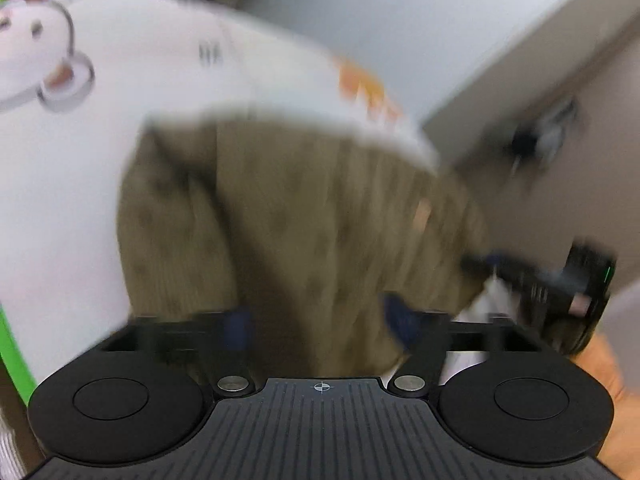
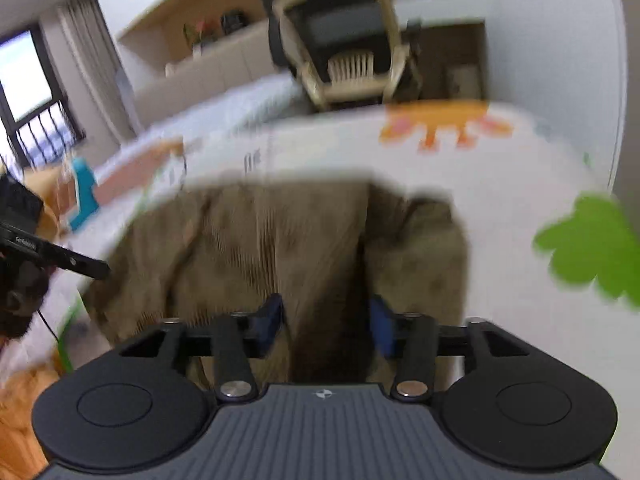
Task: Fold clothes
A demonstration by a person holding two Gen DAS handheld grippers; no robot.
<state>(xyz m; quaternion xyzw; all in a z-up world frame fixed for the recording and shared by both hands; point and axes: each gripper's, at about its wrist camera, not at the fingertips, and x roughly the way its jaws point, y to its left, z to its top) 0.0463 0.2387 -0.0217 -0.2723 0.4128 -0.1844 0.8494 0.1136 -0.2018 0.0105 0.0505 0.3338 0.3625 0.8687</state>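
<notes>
- An olive-brown ribbed garment (image 2: 280, 248) lies on a white printed mat (image 2: 500, 208) with cartoon figures, bunched into lengthwise ridges; in both wrist views it fills the centre and lower middle of the frame
- Both views are smeared with motion blur, so fine creases and the garment's edges are hard to read
- The right gripper (image 2: 326, 322) stands released: its blue pads are apart with cloth showing in the gap between them, at the lower centre of the frame
- The left gripper (image 1: 320, 322) is also parted, pads well apart over the near edge of the cloth; whether either pad touches the fabric I cannot tell
- In the left view the other tool appears at the right edge, near the garment's right side, beside a bit of white fabric (image 1: 490, 300)
- The bundle could be part-folded or simply rumpled; the pictures fit both
- My judgement for working well: take hold at an edge or corner, not mid-ridge, pinch one layer set cleanly, and keep both tongs level so the cloth moves flat without dragging the mat
</notes>
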